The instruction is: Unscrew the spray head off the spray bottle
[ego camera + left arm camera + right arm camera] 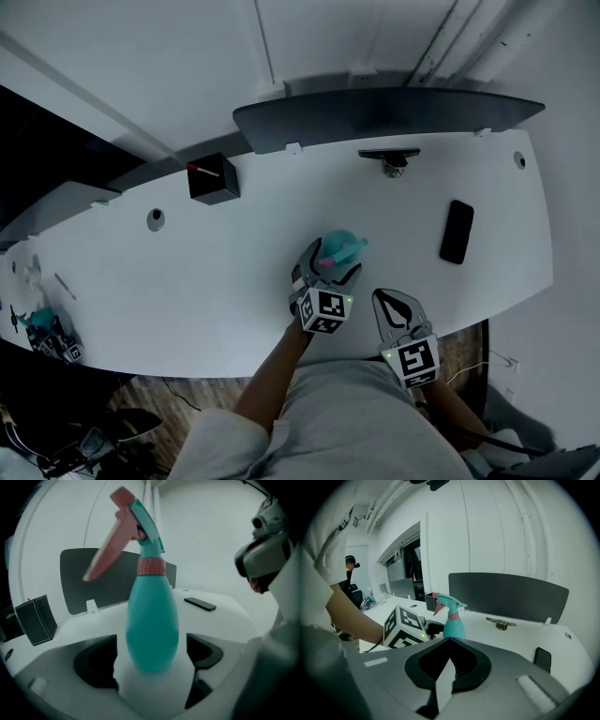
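A teal spray bottle with a pink collar and a pink trigger stands upright on the white table. My left gripper is open around the bottle's lower body. Its two dark fingers stand apart from the bottle, with a gap on each side. My right gripper is shut and holds nothing. It hangs over the table's front edge, just right of the left one. In the right gripper view the bottle stands beyond the shut jaws, next to the left gripper's marker cube.
A black phone lies at the right of the table. A black box stands at the back left. A dark panel runs along the back edge, with a small clamp before it. Teal objects sit far left.
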